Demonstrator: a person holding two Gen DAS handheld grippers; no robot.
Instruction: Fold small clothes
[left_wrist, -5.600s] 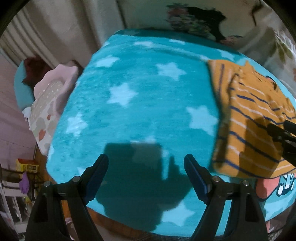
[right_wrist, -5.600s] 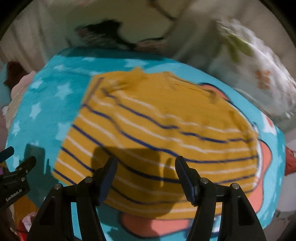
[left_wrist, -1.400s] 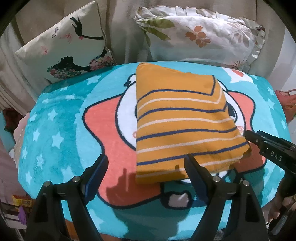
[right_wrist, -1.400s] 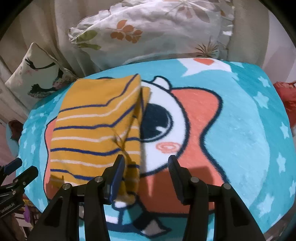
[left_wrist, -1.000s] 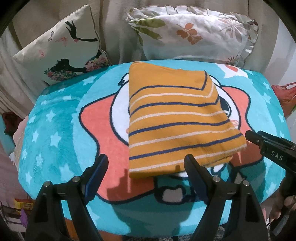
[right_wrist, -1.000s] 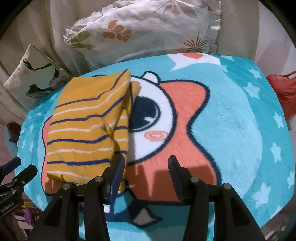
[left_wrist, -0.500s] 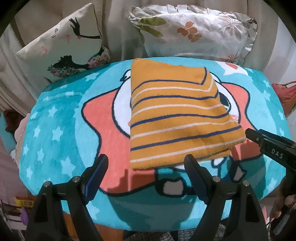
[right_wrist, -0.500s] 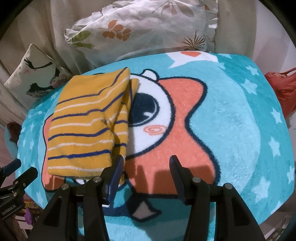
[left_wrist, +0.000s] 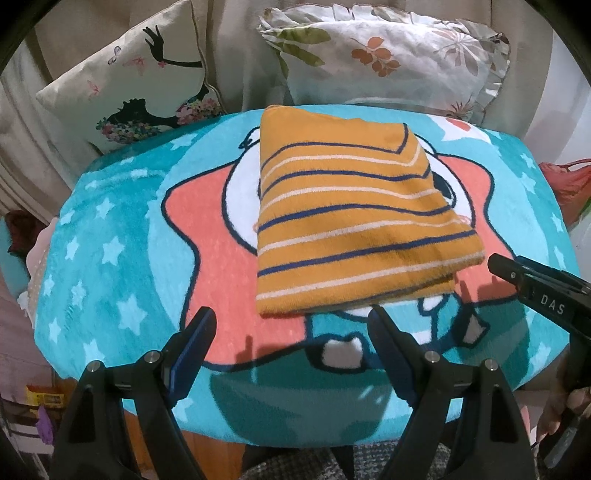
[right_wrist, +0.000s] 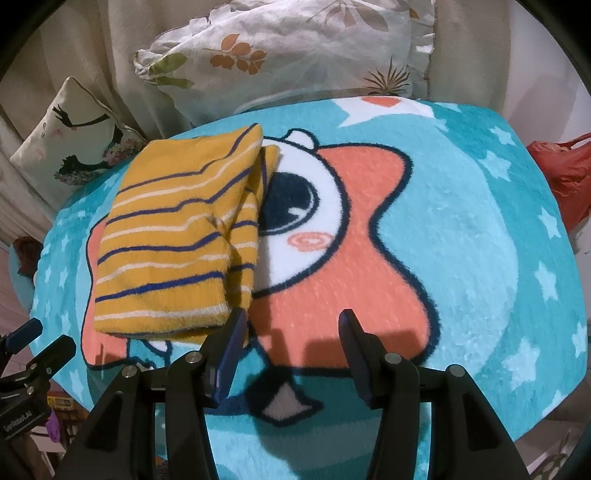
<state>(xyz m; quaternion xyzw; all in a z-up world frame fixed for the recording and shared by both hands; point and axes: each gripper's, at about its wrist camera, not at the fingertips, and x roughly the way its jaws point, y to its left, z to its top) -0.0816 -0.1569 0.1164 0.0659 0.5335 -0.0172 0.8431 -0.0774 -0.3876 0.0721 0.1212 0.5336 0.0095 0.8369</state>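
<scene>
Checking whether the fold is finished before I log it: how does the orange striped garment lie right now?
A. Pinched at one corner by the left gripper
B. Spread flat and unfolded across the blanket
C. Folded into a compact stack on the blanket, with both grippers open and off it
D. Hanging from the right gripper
C: the orange striped garment lies folded on the star blanket, and the left gripper and right gripper are open and empty.

We are counting one folded shirt, orange with blue and pale stripes, lying on one turquoise blanket printed with one big star face. We are seeing two pillows behind it: one with a black figure, one with leaves. One red bag is sitting at the right edge.
</scene>
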